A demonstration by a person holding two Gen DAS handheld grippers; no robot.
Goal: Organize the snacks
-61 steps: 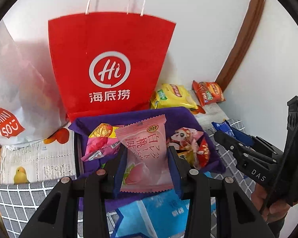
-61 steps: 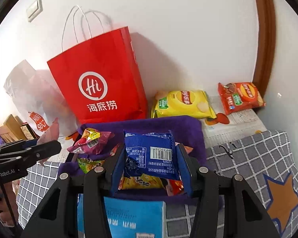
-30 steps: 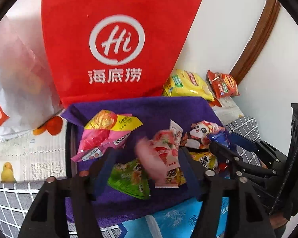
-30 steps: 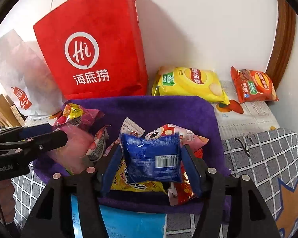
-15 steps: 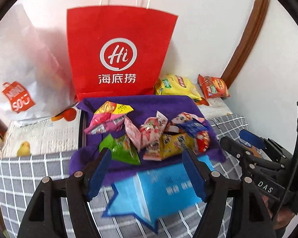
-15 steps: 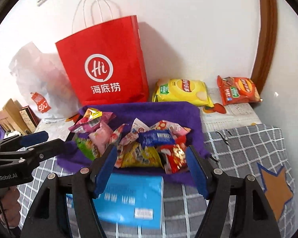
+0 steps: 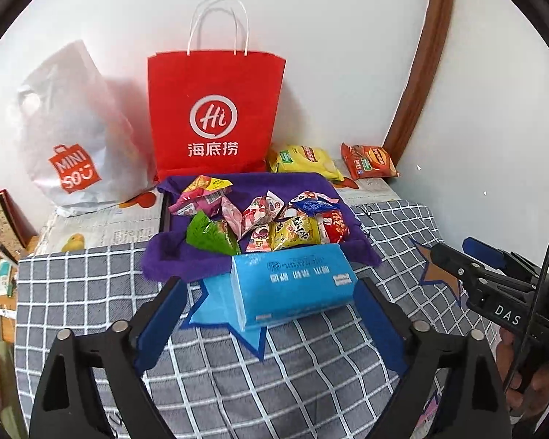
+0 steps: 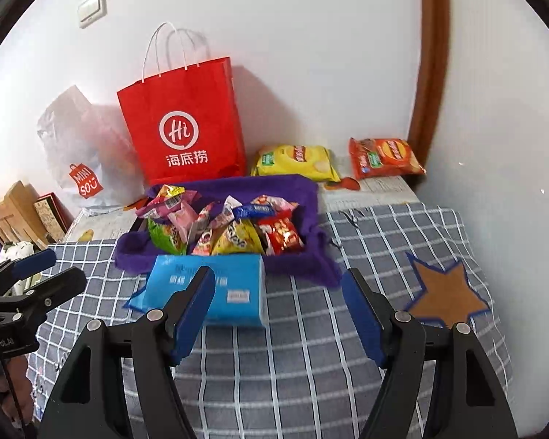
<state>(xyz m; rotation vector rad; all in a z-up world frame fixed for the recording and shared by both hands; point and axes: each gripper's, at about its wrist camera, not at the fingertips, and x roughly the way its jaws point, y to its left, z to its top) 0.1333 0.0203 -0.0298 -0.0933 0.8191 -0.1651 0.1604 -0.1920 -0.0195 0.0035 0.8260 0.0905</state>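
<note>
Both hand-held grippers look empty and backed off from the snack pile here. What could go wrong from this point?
1. The small packets lie heaped and overlapping in the purple tray; a pinch could catch two at once.
2. The blue tissue pack sits right in front of the tray, so a low reach may shove it.
3. The yellow chip bag and orange chip bag lie far back by the wall; reaching over could disturb the pile.

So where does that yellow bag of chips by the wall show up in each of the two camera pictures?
Left wrist view: the yellow chip bag lies right of centre, against the wall.
Right wrist view: it lies near centre, against the wall.
Shared landmark: the red paper bag stands just left of it in both.
</note>
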